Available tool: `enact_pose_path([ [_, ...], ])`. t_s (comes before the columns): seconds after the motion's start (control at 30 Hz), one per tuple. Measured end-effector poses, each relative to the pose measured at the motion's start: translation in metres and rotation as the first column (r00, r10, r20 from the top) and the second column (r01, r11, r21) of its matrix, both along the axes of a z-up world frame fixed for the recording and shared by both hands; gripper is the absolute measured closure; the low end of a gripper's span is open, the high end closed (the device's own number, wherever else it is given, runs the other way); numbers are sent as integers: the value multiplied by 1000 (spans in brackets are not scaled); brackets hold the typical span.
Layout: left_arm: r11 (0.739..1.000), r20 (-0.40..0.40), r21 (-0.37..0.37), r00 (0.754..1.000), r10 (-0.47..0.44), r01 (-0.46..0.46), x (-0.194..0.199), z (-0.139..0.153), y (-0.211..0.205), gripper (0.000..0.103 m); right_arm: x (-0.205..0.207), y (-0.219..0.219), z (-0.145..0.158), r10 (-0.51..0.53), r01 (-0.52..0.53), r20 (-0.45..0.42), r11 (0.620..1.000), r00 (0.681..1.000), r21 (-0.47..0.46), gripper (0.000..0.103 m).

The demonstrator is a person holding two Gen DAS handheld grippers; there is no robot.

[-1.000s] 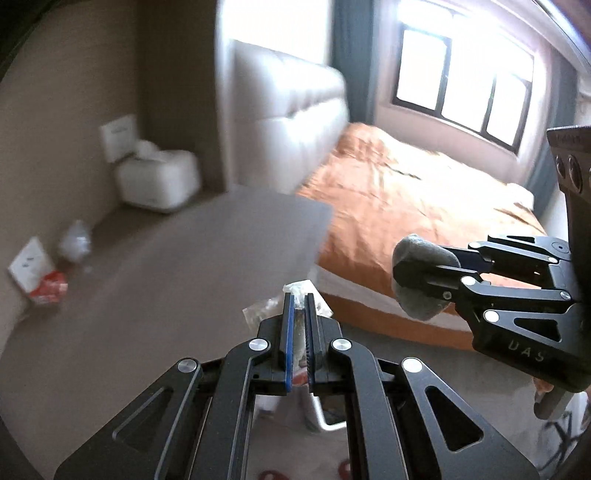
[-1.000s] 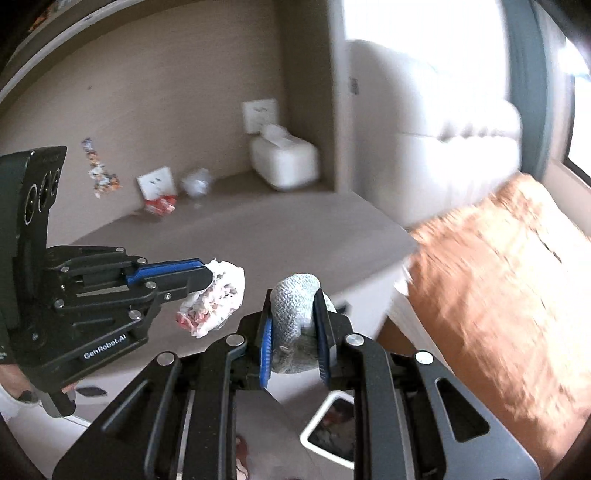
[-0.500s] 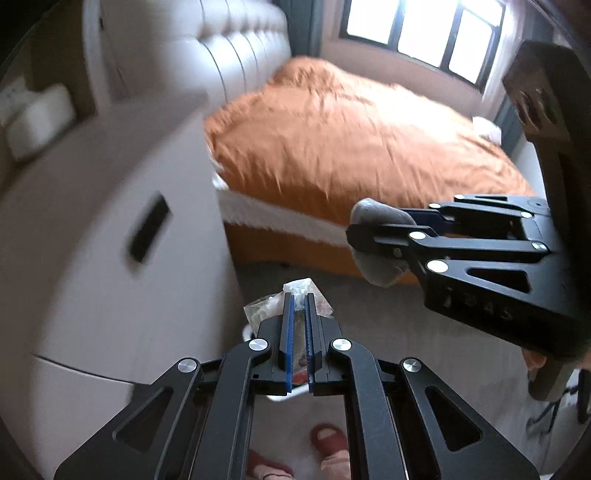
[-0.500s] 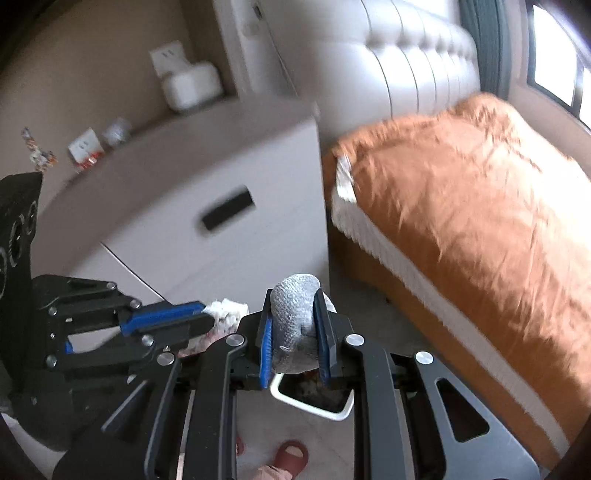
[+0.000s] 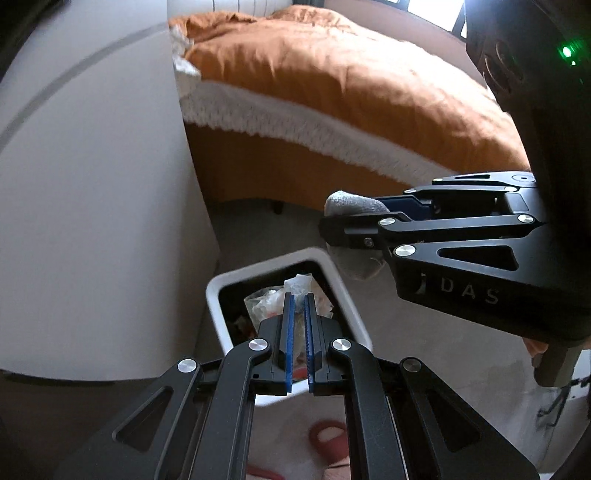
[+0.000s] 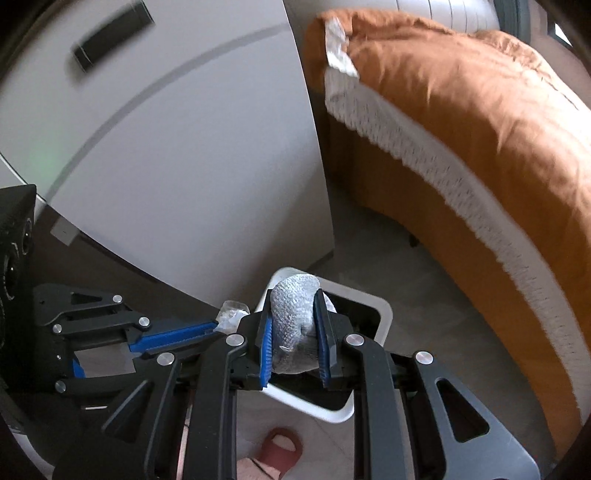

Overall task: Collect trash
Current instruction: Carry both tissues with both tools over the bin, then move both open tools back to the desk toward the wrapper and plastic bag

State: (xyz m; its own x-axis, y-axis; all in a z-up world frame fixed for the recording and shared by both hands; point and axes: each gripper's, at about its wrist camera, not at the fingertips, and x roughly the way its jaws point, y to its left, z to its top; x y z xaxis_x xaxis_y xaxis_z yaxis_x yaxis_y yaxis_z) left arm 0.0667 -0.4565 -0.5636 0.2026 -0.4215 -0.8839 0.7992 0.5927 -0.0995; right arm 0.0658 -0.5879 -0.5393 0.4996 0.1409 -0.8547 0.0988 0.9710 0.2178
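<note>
A white trash bin (image 5: 334,280) with a dark inside stands on the floor beside the cabinet; it also shows in the right wrist view (image 6: 384,314). My left gripper (image 5: 299,306) is shut on a crumpled clear plastic wrapper (image 5: 271,299) and hangs right over the bin's opening. My right gripper (image 6: 294,325) is shut on a grey crumpled wad (image 6: 293,314), also above the bin. In the left wrist view the right gripper (image 5: 332,225) holds the wad (image 5: 345,203) just right of the bin.
A white cabinet (image 5: 92,203) with a dark handle (image 6: 110,33) rises left of the bin. A bed with an orange cover (image 5: 351,85) lies behind. A red slipper (image 6: 280,446) and a foot are on the floor below.
Both grippers have swung down from the cabinet top toward the floor, still holding their trash. The bin has come into full view beneath them.
</note>
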Motion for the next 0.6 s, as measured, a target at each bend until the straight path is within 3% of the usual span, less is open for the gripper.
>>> enact_pose_path([
  [0.13, 1000, -14, 15, 1000, 17, -17, 4, -33, 0, 98, 3, 1, -37, 23, -23, -5, 1000, 1000, 10, 82],
  [0.2, 1000, -47, 20, 999, 14, -13, 6, -50, 2, 92, 6, -4, -52, 30, -30, -1, 999, 1000, 30, 64],
  [0.23, 1000, -62, 25, 998, 12, -10, 8, -57, 1, 57, 8, -5, -59, 34, -34, -4, 999, 999, 39, 16],
  [0.27, 1000, -66, 29, 998, 13, -11, 9, -59, 1, 4, 8, -7, -63, 31, -32, 9, 999, 999, 32, 6],
  [0.43, 999, -19, 43, 1000, -8, 8, 6, -68, 3, 5, 15, -13, -77, 39, -39, -11, 999, 999, 2, 4],
  [0.6, 999, 5, 40, 1000, 11, -12, 9, -48, 9, 5, 13, -13, -55, 28, -28, 6, 999, 1000, -24, 4],
])
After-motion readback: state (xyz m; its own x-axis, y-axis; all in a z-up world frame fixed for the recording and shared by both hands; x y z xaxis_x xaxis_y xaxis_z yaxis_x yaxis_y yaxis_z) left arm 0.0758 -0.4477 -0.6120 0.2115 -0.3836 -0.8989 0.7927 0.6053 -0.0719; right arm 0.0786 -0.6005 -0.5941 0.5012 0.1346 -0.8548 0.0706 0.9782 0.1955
